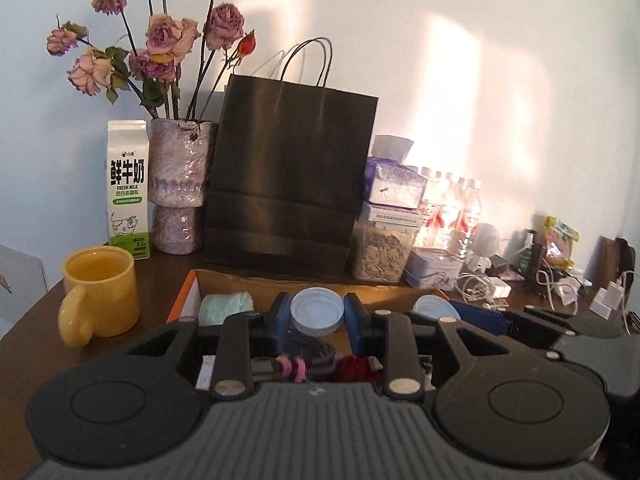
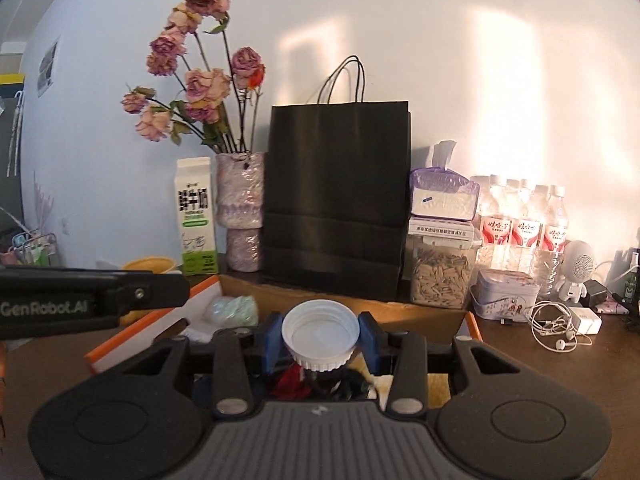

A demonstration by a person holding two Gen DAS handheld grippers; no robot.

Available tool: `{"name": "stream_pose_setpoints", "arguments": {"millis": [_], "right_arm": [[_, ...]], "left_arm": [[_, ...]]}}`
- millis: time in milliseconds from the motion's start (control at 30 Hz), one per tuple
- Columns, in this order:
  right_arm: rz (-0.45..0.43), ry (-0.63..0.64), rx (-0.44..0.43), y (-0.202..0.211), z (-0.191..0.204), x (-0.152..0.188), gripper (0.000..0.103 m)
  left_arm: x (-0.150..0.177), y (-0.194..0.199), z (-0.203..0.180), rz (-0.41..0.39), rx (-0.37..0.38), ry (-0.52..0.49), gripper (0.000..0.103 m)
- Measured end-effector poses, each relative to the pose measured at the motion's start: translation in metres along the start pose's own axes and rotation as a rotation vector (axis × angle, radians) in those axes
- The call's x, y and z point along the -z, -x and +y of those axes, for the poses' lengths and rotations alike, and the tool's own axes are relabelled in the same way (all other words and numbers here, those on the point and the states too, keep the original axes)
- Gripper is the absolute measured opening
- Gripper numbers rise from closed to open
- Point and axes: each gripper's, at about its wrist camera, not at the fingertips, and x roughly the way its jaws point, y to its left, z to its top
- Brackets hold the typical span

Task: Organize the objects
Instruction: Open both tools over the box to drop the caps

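Note:
In the left wrist view my left gripper (image 1: 317, 314) is shut on a round white cap (image 1: 317, 310), its blue pads (image 1: 280, 314) pressing both sides. In the right wrist view my right gripper (image 2: 320, 336) is shut on a larger white ribbed lid (image 2: 320, 334). Both hang above an open cardboard box (image 1: 184, 296) with an orange rim (image 2: 152, 332). The box holds a pale green bundle (image 1: 226, 306), a pink brush-like item (image 1: 294, 368) and something red (image 1: 356, 368). The right gripper's lid (image 1: 434, 306) shows at the right of the left wrist view.
Behind the box, against the wall, stand a black paper bag (image 1: 288, 176), a vase of dried roses (image 1: 180, 184), a milk carton (image 1: 128, 188), a seed jar (image 1: 380, 256), a tin (image 1: 434, 272) and water bottles (image 1: 452, 208). A yellow mug (image 1: 100, 296) sits left; earphones and chargers (image 1: 488, 288) lie right.

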Motion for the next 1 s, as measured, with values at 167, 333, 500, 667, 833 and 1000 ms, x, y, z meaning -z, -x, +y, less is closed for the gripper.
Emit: {"name": "stream_pose_setpoints", "arguments": {"millis": [167, 333, 500, 667, 833, 1000], "right_arm": [[0.020, -0.013, -0.005, -0.023, -0.008, 0.003, 0.039], [0.050, -0.026, -0.010, -0.036, -0.016, 0.008, 0.039], [0.087, -0.044, -0.015, -0.040, -0.020, 0.014, 0.079], [0.078, -0.061, -0.008, -0.034, -0.023, 0.013, 0.103], [0.069, -0.053, -0.002, -0.026, -0.019, 0.013, 0.103], [0.067, -0.056, 0.005, -0.015, -0.017, 0.014, 0.103]], "left_arm": [[0.000, -0.025, 0.009, 0.010, -0.010, 0.020, 0.029], [0.002, -0.040, 0.013, 0.043, -0.009, 0.010, 0.029], [0.003, -0.039, 0.019, 0.034, -0.049, 0.016, 0.079], [0.001, -0.026, 0.020, 0.005, -0.111, -0.011, 0.103], [0.003, -0.015, 0.019, 0.007, -0.115, -0.014, 0.103], [0.005, -0.003, 0.019, 0.010, -0.116, -0.014, 0.103]]}}
